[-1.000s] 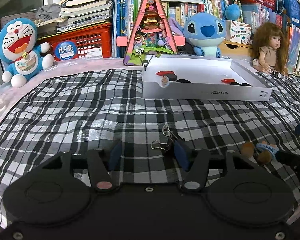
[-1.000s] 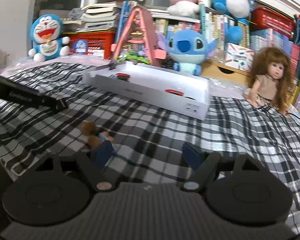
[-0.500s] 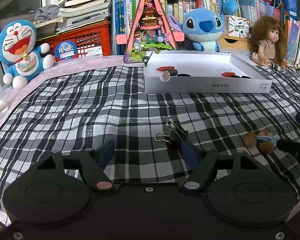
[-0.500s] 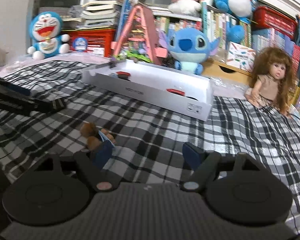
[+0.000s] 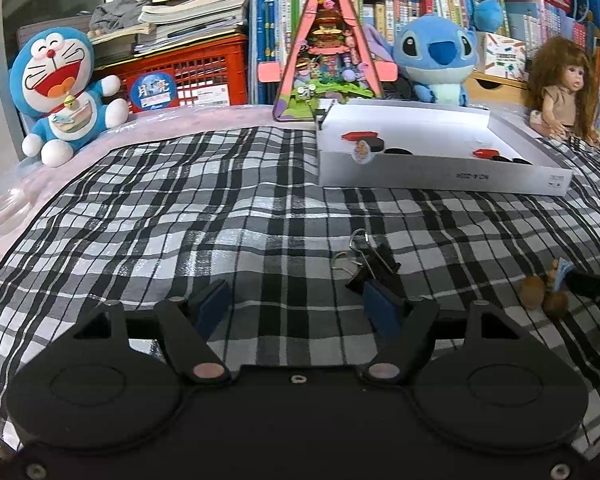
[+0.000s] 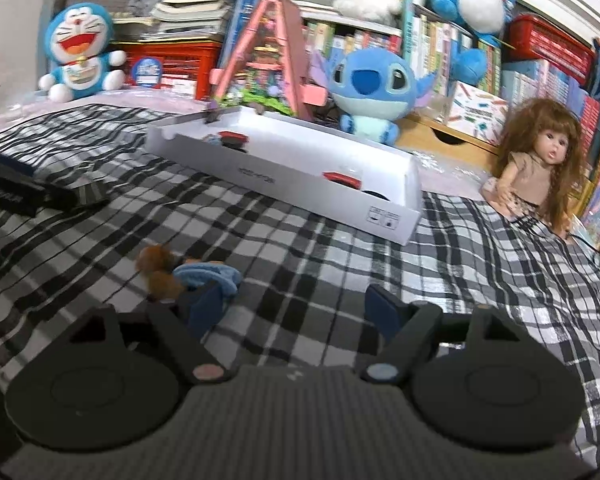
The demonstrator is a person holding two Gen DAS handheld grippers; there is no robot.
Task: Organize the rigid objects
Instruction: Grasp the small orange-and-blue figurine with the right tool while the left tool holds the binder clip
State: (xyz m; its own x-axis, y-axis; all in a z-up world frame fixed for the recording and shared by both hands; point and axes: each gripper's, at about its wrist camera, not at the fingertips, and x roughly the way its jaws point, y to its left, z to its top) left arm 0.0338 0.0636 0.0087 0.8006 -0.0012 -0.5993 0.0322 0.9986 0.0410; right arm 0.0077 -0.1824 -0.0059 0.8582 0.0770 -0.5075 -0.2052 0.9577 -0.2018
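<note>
Left hand-held gripper [image 5: 296, 306] and right hand-held gripper [image 6: 296, 312], both wide open and empty — binder clip [image 5: 374, 266] at the left's right fingertip, small figure [image 6: 188, 274] at the right's left fingertip — risk nudging off-centre targets away from the white box [image 5: 440, 178].

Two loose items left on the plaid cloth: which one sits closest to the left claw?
The black binder clip, right against the left claw's right finger. The small brown-and-blue toy lies farther right, by the right claw's finger.
</note>
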